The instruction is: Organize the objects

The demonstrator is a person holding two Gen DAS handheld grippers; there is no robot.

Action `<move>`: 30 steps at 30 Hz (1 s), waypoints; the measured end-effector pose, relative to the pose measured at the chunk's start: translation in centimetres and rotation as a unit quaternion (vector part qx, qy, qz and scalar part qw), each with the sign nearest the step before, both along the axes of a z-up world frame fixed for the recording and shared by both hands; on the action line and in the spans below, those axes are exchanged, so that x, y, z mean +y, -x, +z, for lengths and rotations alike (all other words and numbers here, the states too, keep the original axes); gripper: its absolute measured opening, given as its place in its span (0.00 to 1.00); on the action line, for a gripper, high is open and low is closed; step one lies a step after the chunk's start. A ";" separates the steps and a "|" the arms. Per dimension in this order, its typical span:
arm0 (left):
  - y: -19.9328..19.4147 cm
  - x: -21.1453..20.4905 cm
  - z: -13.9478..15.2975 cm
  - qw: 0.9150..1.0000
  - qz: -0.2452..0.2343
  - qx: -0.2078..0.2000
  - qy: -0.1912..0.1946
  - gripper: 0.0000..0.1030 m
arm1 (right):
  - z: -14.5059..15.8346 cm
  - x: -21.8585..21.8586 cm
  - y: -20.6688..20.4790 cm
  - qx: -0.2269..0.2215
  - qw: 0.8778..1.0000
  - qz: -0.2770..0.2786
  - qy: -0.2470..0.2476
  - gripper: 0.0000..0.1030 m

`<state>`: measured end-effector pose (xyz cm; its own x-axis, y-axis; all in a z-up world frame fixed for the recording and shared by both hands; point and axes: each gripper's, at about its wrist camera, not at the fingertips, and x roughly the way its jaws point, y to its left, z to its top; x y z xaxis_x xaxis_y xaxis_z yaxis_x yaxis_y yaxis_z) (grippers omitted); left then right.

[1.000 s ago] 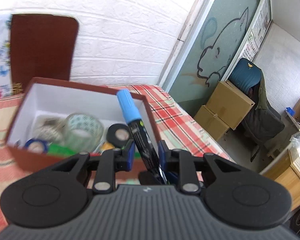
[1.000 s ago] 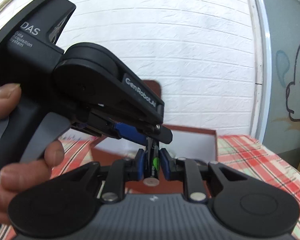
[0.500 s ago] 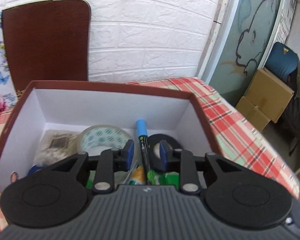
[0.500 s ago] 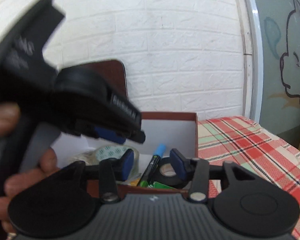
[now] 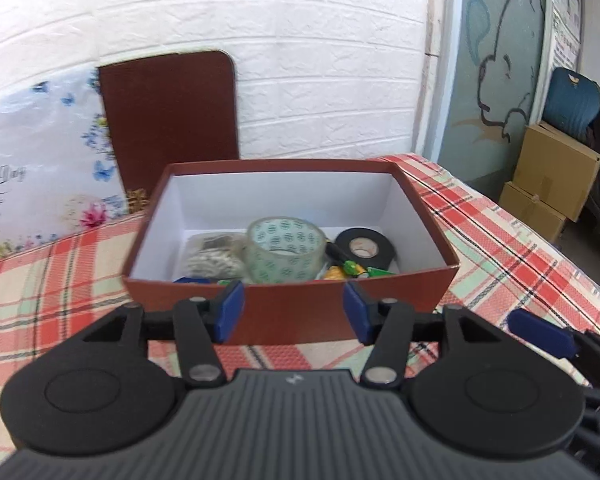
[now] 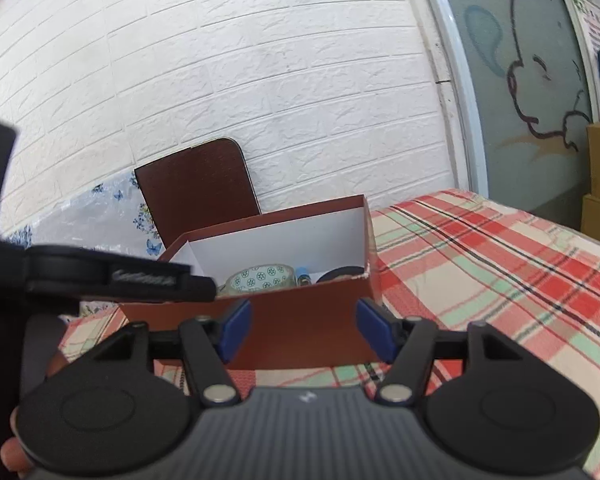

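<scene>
A brown box (image 5: 420,292) with a white inside stands on the plaid table. In it lie a clear patterned tape roll (image 5: 286,248), a black tape roll (image 5: 362,246), a black marker (image 5: 338,254) and a small bag of white bits (image 5: 212,256). My left gripper (image 5: 293,312) hovers just in front of the box's near wall. Its jaws are opening, with nothing between them. My right gripper (image 6: 306,330) faces the same box (image 6: 374,264) from its right corner, and its jaws are also opening and empty. The marker's blue cap (image 6: 303,272) shows beside the clear tape (image 6: 260,278).
A brown board (image 5: 168,108) leans on the white brick wall behind the box, beside a floral plastic sheet (image 5: 40,168). The tablecloth (image 5: 500,248) ends at the right edge. Cardboard boxes (image 5: 548,184) stand on the floor beyond. The left tool's body (image 6: 112,276) crosses the right wrist view.
Both grippers were shut on the blue-capped marker above the box. They let it go and it now lies inside. Both have drawn back from the box with their jaws wider.
</scene>
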<state>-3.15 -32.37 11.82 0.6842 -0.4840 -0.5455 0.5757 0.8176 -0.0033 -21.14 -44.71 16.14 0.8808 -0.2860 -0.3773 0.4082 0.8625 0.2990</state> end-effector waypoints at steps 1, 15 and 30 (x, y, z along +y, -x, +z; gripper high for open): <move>0.4 0.7 0.2 1.000 0.008 -0.005 0.000 0.66 | 0.2 0.0 0.3 -0.001 1.000 -0.001 -0.004 0.71; 4.7 3.6 0.4 0.997 0.040 -0.056 -0.040 1.00 | 2.8 2.1 2.8 -0.011 0.999 0.017 -0.025 1.00; 5.6 3.5 0.4 0.994 0.070 -0.059 -0.053 1.00 | 1.9 1.2 2.2 0.046 0.998 0.011 -0.052 1.00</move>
<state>-8.76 -28.92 12.25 0.8033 -0.3235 -0.5001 0.4477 0.8817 0.1489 -23.31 -43.47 18.02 0.8472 -0.2219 -0.4827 0.4187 0.8381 0.3497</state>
